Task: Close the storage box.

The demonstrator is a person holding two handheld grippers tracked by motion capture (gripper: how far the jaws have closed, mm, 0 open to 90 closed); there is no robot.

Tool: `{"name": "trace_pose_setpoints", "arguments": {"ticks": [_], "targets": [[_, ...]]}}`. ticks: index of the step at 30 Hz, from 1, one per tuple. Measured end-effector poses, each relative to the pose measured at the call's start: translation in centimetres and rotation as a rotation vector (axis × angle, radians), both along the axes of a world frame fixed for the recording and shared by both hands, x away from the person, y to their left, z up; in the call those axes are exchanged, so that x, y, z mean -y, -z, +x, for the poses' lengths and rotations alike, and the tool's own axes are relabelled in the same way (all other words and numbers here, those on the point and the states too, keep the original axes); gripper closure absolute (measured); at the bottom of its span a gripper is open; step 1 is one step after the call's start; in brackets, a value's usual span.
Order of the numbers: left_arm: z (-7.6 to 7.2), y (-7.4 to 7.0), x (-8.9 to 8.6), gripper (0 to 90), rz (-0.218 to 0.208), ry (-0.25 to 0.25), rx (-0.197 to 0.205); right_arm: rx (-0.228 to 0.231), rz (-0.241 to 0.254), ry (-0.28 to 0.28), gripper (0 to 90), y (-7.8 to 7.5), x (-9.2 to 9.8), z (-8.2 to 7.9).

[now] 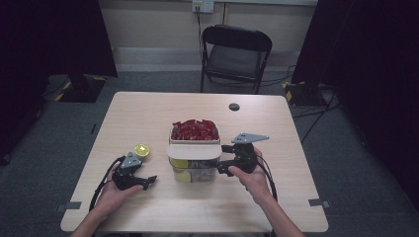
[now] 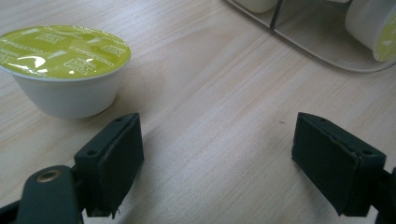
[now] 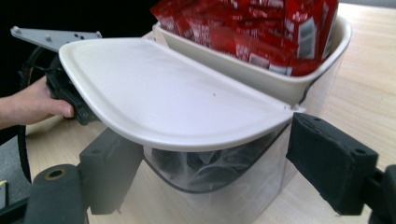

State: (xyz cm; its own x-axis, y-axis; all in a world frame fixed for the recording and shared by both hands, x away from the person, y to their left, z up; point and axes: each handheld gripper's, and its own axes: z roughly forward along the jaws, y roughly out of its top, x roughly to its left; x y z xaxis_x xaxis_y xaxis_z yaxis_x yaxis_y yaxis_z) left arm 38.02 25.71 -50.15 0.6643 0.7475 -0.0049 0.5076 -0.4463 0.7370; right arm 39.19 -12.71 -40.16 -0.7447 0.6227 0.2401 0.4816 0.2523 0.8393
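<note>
1. We judge loading half done: pods (image 1: 181, 165) already sit in the bin (image 3: 261, 186) under its raised lid (image 3: 177, 105).
2. One pod (image 2: 65, 65) waits on the table (image 1: 148, 207), just beside our left gripper (image 2: 217, 161), wide open, empty.
3. Our right gripper (image 3: 210, 172), wide open, brackets the bin, holding nothing.

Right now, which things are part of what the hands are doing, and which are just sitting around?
Probably part of it:
left gripper
right gripper
yellow-topped capsule
clear capsule box
its cream lid

Just sitting around:
red sachets
folding chair
round table hole
</note>
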Motion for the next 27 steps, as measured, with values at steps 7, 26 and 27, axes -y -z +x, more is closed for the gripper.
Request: {"name": "trace_pose_setpoints", "arguments": {"ticks": [7, 26, 27], "targets": [[0.0, 0.0, 0.0, 16.2, 0.0, 0.0, 0.0, -0.014, -0.008, 0.01, 18.3, 0.9, 0.2, -0.5], [0.0, 0.0, 0.0, 16.2, 0.0, 0.0, 0.0, -0.035, -0.06, 0.019, 19.1, 2.3, 0.1, -1.1], [0.0, 0.0, 0.0, 16.2, 0.0, 0.0, 0.0, -0.042, -0.064, 0.017, 19.1, 2.6, 0.1, -1.1]]}}
